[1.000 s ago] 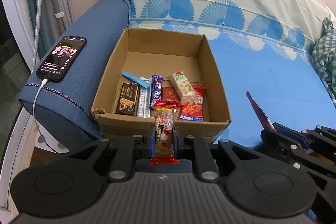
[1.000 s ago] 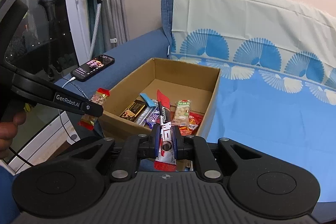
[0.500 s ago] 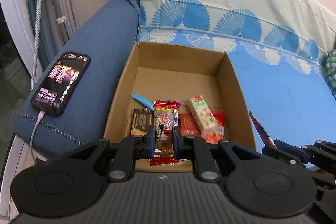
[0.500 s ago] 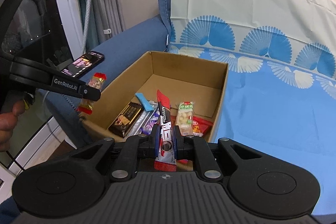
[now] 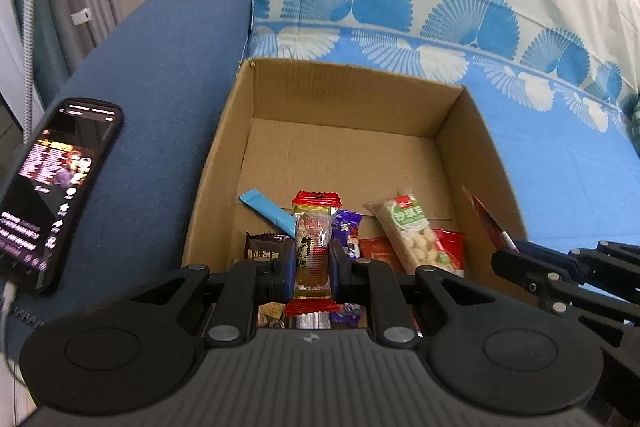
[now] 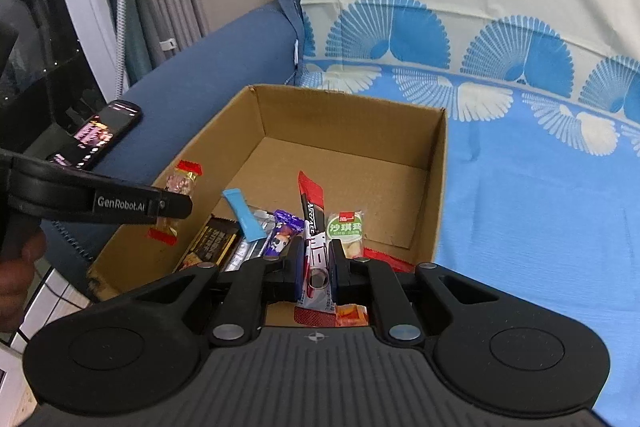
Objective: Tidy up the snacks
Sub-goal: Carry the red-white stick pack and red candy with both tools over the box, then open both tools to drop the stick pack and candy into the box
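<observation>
Two grippers loaded. Left gripper [image 5: 311, 269] pinches a red-ended peanut candy bar [image 5: 314, 239] upright, above the near-left part of the open cardboard box [image 5: 344, 99]. Right gripper [image 6: 316, 267] pinches a red-and-white coffee stick [image 6: 314, 227], held over the box's near end. Box sits on the blue sofa cover [image 6: 540, 187], with other snacks along its near wall. Lit phone [image 5: 52, 183] lies on the armrest [image 5: 160, 67].
</observation>
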